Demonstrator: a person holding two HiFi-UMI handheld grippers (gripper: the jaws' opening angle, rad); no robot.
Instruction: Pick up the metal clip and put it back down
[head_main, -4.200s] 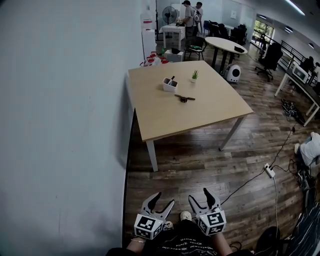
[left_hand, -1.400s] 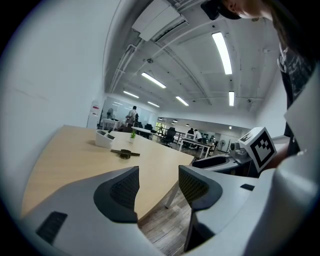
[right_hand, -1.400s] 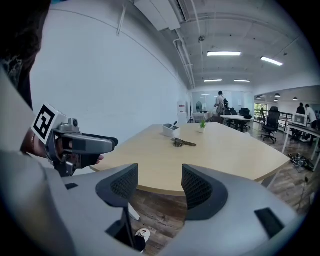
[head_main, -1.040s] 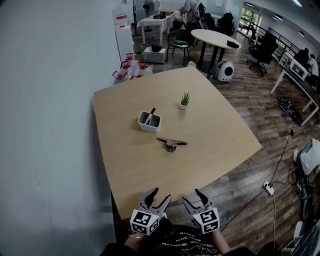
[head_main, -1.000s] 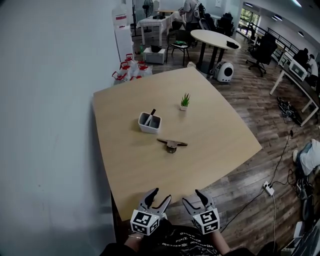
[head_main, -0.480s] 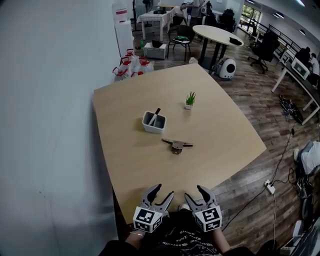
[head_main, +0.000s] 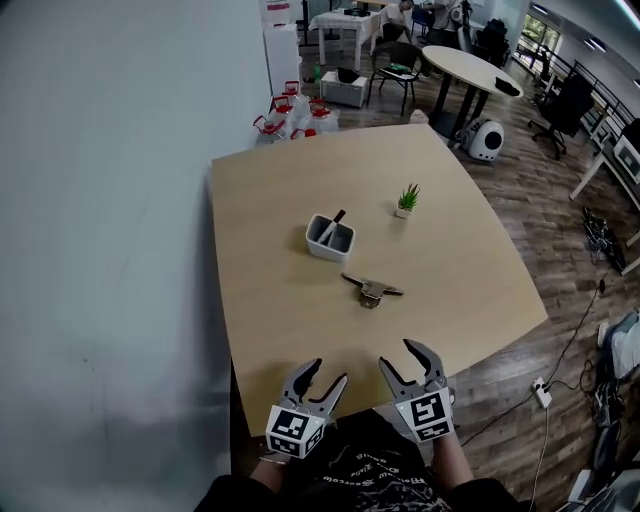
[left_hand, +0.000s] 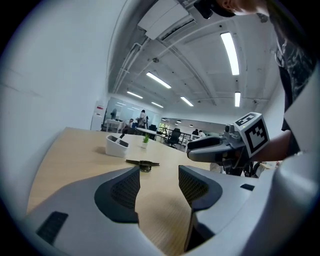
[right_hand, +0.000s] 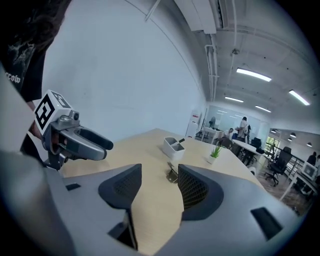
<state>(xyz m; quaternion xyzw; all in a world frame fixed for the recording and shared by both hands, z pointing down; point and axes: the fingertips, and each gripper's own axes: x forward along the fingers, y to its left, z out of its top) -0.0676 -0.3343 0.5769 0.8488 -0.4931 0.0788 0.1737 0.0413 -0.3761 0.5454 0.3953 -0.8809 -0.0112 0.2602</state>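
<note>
In the head view the metal clip (head_main: 372, 290) lies flat near the middle of the desk (head_main: 260, 310), just to the near right of a white holder (head_main: 330, 238) and well apart from both grippers. The left gripper (head_main: 328, 372) and the right gripper (head_main: 402, 356) hang at the near edge of the desk, each with jaws spread and nothing in them. In the left gripper view the jaws stand apart over bare wood, and the clip (left_hand: 143, 163) is far ahead. In the right gripper view the jaws have just been closing a little but stand apart with nothing between them; the clip (right_hand: 172, 173) shows beyond, partly behind the right jaw. It seems a thin, stiff and light piece of smooth metal that may slip, so I would take it at the thicker middle body, not at the flat wings
</note>
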